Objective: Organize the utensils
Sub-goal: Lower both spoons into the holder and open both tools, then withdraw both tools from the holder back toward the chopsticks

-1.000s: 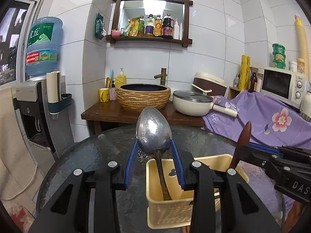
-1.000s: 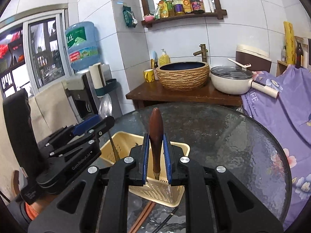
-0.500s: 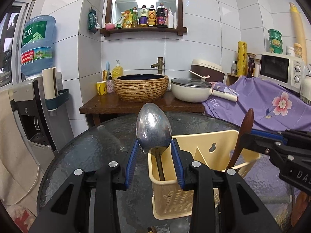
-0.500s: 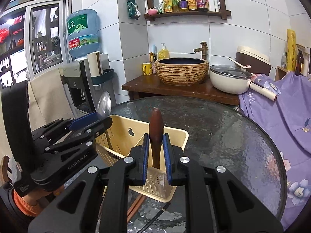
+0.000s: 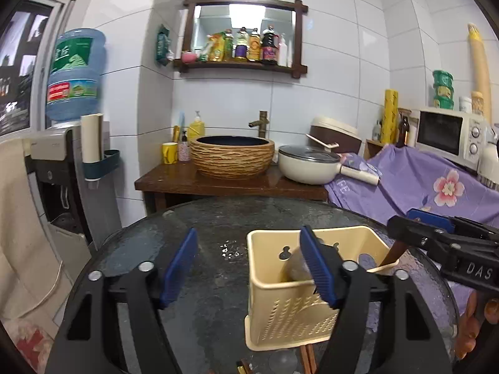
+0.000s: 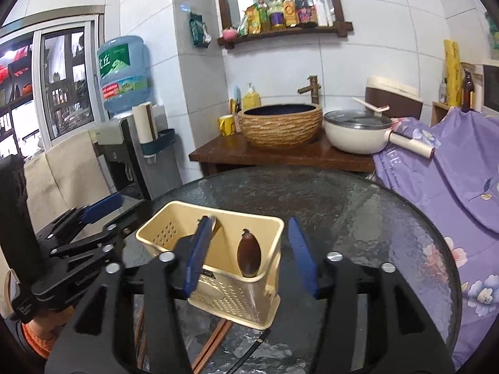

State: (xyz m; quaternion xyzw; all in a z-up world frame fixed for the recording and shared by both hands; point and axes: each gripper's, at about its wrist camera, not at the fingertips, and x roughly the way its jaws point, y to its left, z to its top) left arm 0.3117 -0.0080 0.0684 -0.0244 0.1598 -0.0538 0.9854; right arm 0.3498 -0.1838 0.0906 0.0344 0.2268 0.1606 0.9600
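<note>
Two wrist views of a round dark glass desk [image 5: 218,218] carrying a cream perforated utensil basket [image 5: 280,318]. Left-wrist view: the left tool [image 5: 249,268] fills the lower centre of the frame, its blue-padded jaws opening wide with nothing pressed between them; the right pad overlaps the basket's near rim, and the bowl of a metal spoon [image 5: 293,268] shows dimly inside the basket, just behind that pad. At the right edge of the frame the right tool [image 5: 436,237] reaches in over the basket, and the tip of a dark wooden utensil [image 5: 393,252] stands at the basket's right corner. Right-wrist view: the right tool [image 6: 246,258] occupies the lower centre, jaws opening, pads clear of the wooden utensil [image 6: 248,257], which stands upright in the right-hand part of the basket [image 6: 249,299] between the two pads without touching either. The spoon [image 6: 215,227] leans in the basket's left part, partly hidden by the left pad. The left tool [image 6: 93,218] enters from the left edge of the frame, beside the basket. Reddish-brown chopsticks [image 6: 212,342] lie on the desk, partly under the basket, at the bottom of the frame. Behind the desk, in the upper centre, a woven basin [image 6: 280,124] and a white pan [image 6: 355,134] sit on a wooden counter.
</note>
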